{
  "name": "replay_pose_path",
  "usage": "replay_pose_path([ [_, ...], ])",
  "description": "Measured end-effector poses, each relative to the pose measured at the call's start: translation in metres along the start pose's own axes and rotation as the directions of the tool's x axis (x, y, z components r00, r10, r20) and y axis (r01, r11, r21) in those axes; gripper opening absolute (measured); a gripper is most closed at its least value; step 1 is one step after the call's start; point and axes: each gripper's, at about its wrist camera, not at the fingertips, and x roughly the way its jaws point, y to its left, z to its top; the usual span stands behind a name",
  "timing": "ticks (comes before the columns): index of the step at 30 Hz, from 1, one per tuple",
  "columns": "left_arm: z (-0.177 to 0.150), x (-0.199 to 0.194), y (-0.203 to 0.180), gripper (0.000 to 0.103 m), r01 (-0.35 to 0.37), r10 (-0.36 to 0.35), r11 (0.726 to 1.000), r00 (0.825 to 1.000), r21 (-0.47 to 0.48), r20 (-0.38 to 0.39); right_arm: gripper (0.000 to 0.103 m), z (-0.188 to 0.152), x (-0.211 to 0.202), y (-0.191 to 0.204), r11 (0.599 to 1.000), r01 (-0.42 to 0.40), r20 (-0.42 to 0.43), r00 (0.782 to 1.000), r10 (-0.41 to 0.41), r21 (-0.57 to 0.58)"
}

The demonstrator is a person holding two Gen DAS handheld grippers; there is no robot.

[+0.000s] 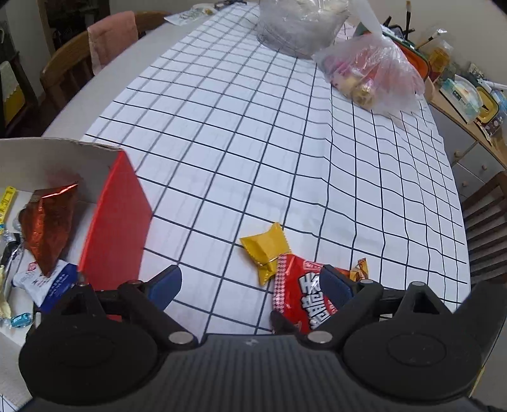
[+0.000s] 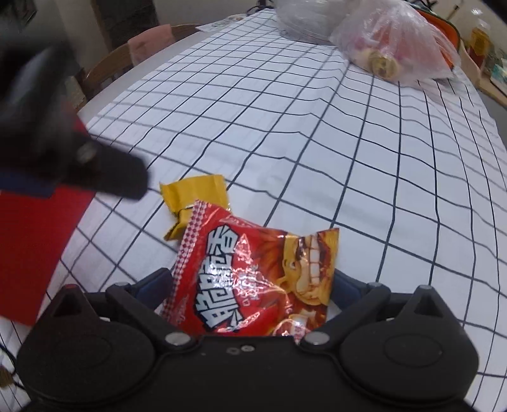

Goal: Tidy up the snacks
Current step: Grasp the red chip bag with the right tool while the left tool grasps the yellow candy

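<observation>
A red snack bag [image 2: 253, 279] with white characters lies on the checked tablecloth, partly over a yellow wrapped snack [image 2: 193, 196]. My right gripper [image 2: 252, 279] is open with a finger on either side of the red bag. My left gripper [image 1: 250, 285] is open and empty above the cloth; the red bag [image 1: 301, 294] lies under its right finger [image 1: 332, 285] and the yellow snack [image 1: 264, 250] just ahead. A red-walled cardboard box [image 1: 117, 218] at the left holds several snacks, among them a shiny red-brown packet [image 1: 47, 225].
A clear plastic bag of sweets [image 1: 370, 76] and a larger clear bag [image 1: 294, 25] sit at the far end of the table. Wooden chairs [image 1: 69, 66] stand along the left side. A cluttered shelf [image 1: 469, 95] is at the right.
</observation>
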Motion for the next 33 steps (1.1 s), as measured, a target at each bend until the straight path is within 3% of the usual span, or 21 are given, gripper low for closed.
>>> replay_pose_path([
  [6, 0.012, 0.023, -0.008, 0.094, 0.009, -0.011, 1.000, 0.998, -0.025, -0.059, 0.083, -0.007, -0.009, -0.004, 0.999, -0.011, 0.023, 1.000, 0.011, -0.036],
  [10, 0.020, 0.041, -0.014, 0.094, -0.001, -0.001, 1.000, 0.995, -0.020, -0.098, 0.081, -0.014, -0.016, -0.012, 0.999, -0.020, 0.026, 0.999, 0.021, -0.045],
  [14, 0.025, 0.063, -0.011, 0.094, -0.016, 0.005, 0.997, 0.988, -0.074, -0.152, 0.080, -0.020, -0.026, -0.029, 1.000, -0.028, 0.028, 0.999, 0.027, 0.009],
  [17, 0.027, 0.078, -0.016, 0.093, -0.035, 0.025, 0.998, 0.985, -0.058, -0.171, 0.080, -0.027, -0.039, -0.040, 0.998, -0.039, 0.043, 0.998, 0.038, 0.041],
  [20, 0.028, 0.090, -0.019, 0.079, -0.054, 0.044, 0.997, 0.983, -0.053, -0.181, 0.080, -0.032, -0.045, -0.047, 0.997, -0.048, 0.054, 0.998, 0.044, 0.066],
  [26, 0.025, 0.089, -0.034, 0.070, -0.109, 0.109, 0.994, 0.983, 0.008, -0.146, 0.080, -0.040, -0.047, -0.050, 0.995, -0.044, 0.054, 0.998, 0.039, 0.092],
  [30, 0.021, 0.087, -0.038, 0.058, -0.147, 0.153, 0.988, 0.981, 0.053, -0.123, 0.080, -0.046, -0.050, -0.047, 0.995, -0.033, 0.055, 0.998, 0.027, 0.095],
  [33, 0.019, 0.085, -0.042, 0.041, -0.137, 0.146, 0.987, 0.983, 0.083, -0.114, 0.080, -0.049, -0.052, -0.045, 0.995, -0.024, 0.053, 0.998, 0.019, 0.097],
])
